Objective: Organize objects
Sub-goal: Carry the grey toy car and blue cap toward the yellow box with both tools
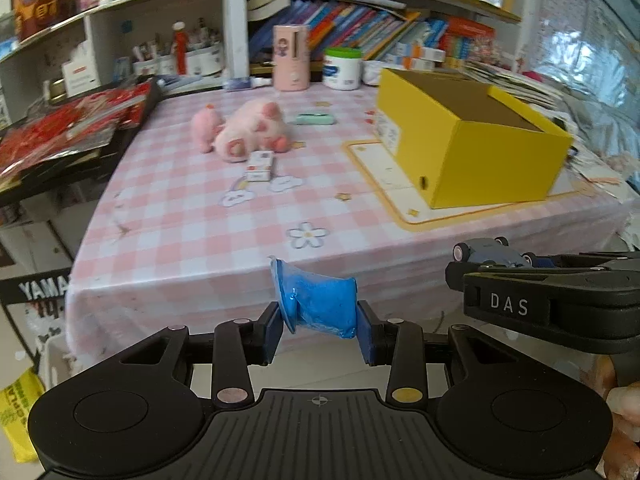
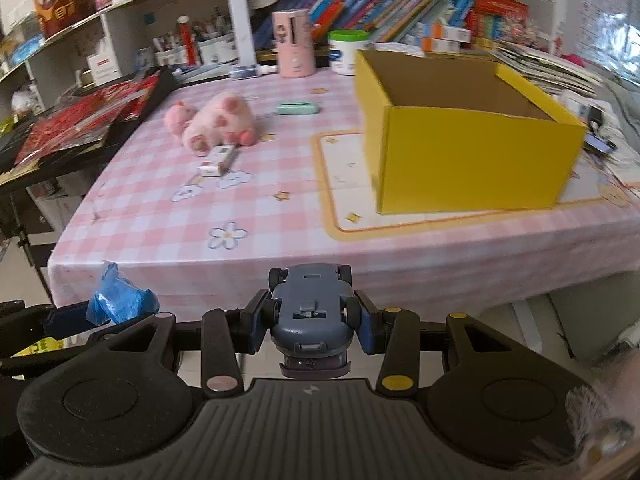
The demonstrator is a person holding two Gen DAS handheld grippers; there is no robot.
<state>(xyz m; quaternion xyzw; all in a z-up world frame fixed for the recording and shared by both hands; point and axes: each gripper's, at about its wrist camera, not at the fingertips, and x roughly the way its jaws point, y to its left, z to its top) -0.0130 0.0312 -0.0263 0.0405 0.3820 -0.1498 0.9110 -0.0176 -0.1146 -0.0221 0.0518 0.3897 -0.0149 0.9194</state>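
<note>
My left gripper (image 1: 320, 328) is shut on a crumpled blue wrapper (image 1: 318, 302), held in front of the table's near edge. My right gripper (image 2: 312, 320) is shut on a grey-blue toy car (image 2: 311, 308), underside up, also off the near edge. The car also shows in the left wrist view (image 1: 488, 254), the wrapper in the right wrist view (image 2: 120, 300). An open yellow box (image 2: 460, 136) stands on a mat at the table's right. A pink plush pig (image 2: 218, 124), a small white carton (image 2: 218, 160) and a mint case (image 2: 298, 109) lie on the table.
The table has a pink checked cloth (image 2: 160, 216). At the back stand a pink cylinder (image 2: 294, 44) and a white jar with a green lid (image 2: 346, 52) before bookshelves. Red packages (image 2: 80, 120) lie on a black stand at the left. Papers pile up at the right.
</note>
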